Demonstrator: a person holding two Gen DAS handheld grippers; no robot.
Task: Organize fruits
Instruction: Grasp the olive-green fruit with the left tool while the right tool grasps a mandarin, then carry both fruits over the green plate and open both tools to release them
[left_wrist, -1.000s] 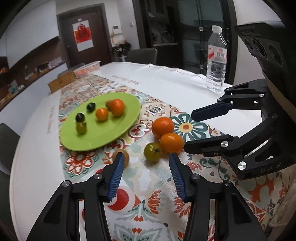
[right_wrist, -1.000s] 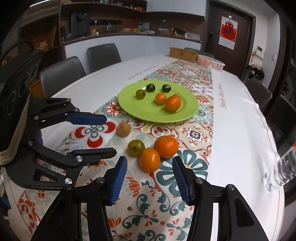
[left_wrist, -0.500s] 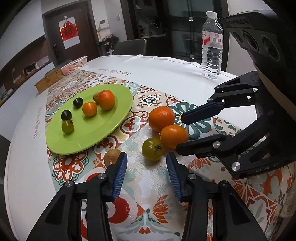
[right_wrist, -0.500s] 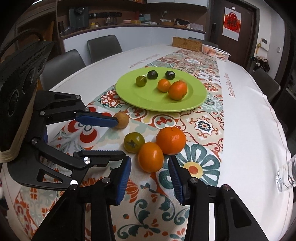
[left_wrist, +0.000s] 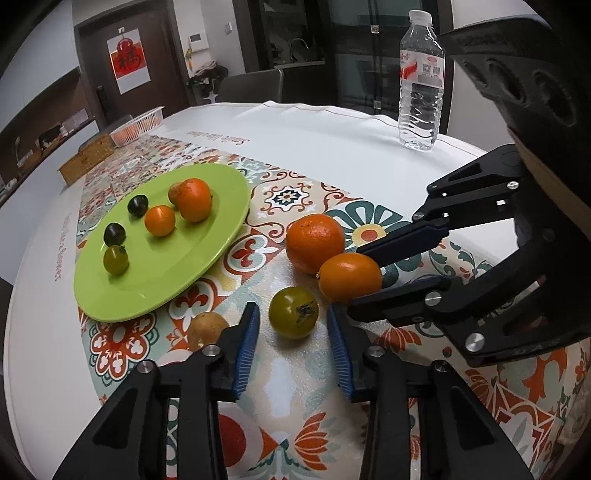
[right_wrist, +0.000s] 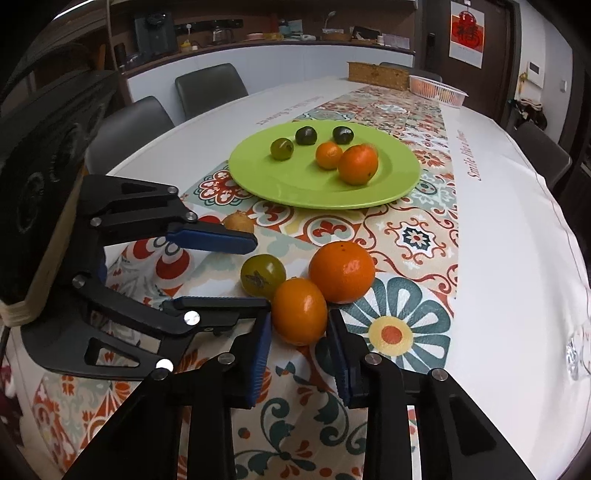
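Both grippers are approaching loose fruits lying on the table (left_wrist: 332, 133) at picture centre: the left gripper (left_wrist: 292, 332) with fingers spread around the green tomato (left_wrist: 293, 312), the right gripper (right_wrist: 298, 345) spread, probably not yet touching, around the small orange (right_wrist: 300, 311), for moving onto the green plate (right_wrist: 291, 192)

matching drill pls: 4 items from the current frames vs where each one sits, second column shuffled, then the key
Items
1. green tomato
2. oval orange fruit
3. black tomatoes
4. water bottle

Places
A. upright on the bare white cloth, off the patterned runner
B. between the open fingers of the right gripper
C. on the green plate
D. between the open fingers of the left gripper

Pairs: 1-D, 2-B, 3-C, 4-A
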